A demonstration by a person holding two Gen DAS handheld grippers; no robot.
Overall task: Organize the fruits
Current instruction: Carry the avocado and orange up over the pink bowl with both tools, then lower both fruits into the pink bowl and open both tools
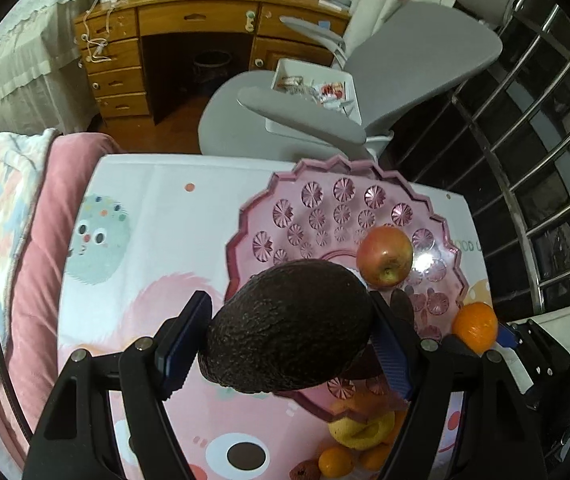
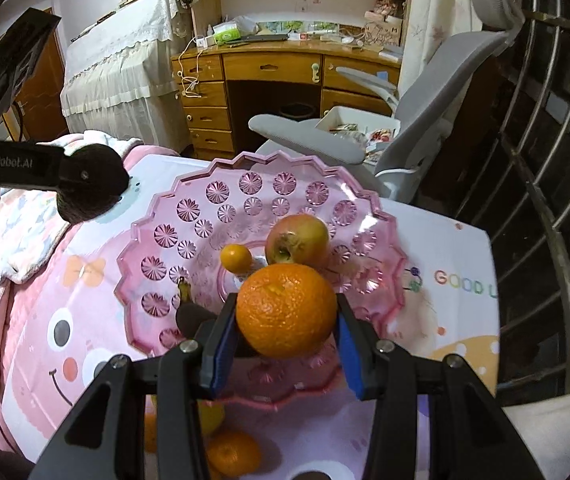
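Left wrist: avocado [image 1: 289, 328] in left claw [image 1: 285, 344] above pink bowl [image 1: 269, 216].

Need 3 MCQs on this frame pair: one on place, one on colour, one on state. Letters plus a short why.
1. Where does the apple lie?
A. in the pink dish
B. on the chair
C. in the left claw

2. What colour is the fruit in the right claw?
A. green
B. orange
C. red

3. What is the left claw doing?
A. hanging open and empty
B. shut on an avocado
C. shut on a banana

Answers: 1 A, the apple sits inside the dish beside a small mandarin. 2 B, the orange fills the space between its blue pads. 3 B, both pads press the dark bumpy avocado.
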